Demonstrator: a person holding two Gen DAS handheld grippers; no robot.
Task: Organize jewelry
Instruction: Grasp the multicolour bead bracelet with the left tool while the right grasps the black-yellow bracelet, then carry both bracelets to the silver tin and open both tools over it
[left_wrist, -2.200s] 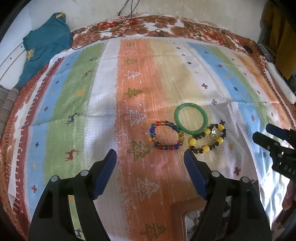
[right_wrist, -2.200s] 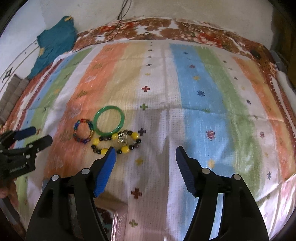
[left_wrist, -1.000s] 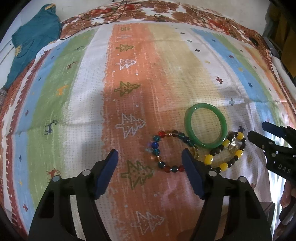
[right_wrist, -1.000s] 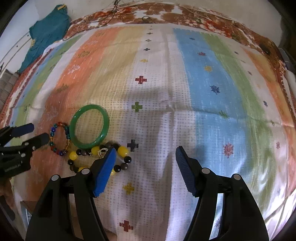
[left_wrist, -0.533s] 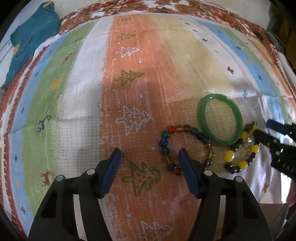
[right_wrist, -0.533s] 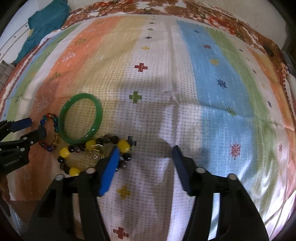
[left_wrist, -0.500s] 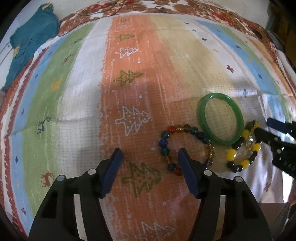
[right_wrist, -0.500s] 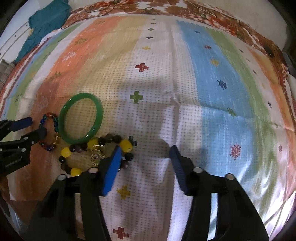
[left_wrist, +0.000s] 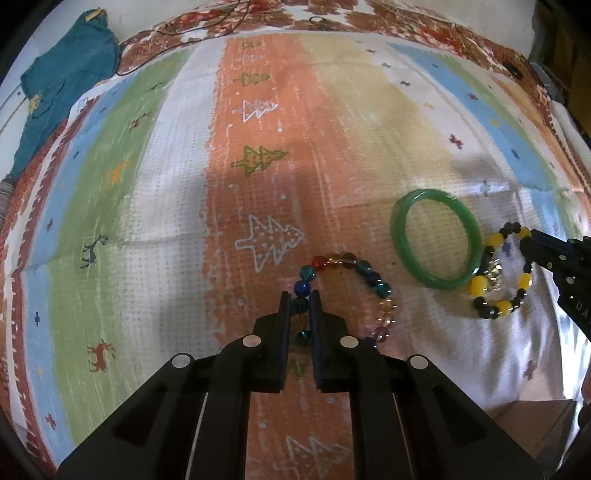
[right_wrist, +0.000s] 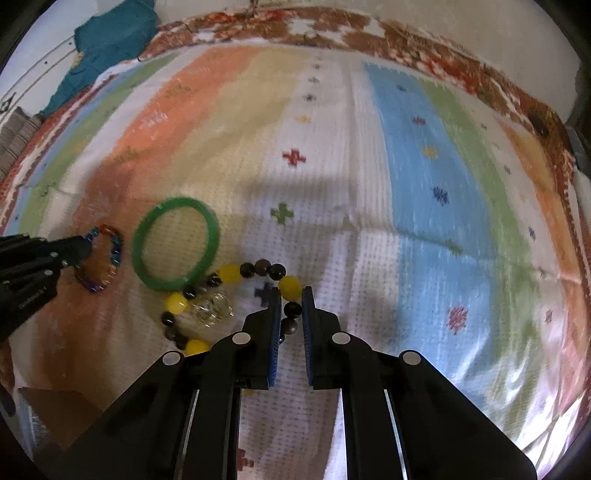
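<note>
Three bracelets lie close together on a striped cloth. My left gripper (left_wrist: 299, 297) is shut on the near left beads of the multicoloured bead bracelet (left_wrist: 373, 280), which still rests on the cloth. My right gripper (right_wrist: 290, 295) is shut on the near right beads of the yellow-and-dark bead bracelet (right_wrist: 229, 273), which carries a clear charm (right_wrist: 212, 308). A green bangle (left_wrist: 436, 240) lies between the two bead bracelets, touching the yellow-and-dark one; it also shows in the right wrist view (right_wrist: 175, 247). Each gripper shows in the other's view, the right (left_wrist: 532, 236) and the left (right_wrist: 86, 247).
The striped cloth (left_wrist: 258, 155) covers a wide flat surface. A teal garment (left_wrist: 62, 85) lies at the far left corner. A brown wooden box corner (left_wrist: 532, 424) shows at the near right edge, and in the right wrist view (right_wrist: 55, 417) at near left.
Both grippers moved forward and down onto the bracelets and closed: the left on the multicoloured bracelet, the right on the yellow-and-dark one. Before, both were open above the cloth.
</note>
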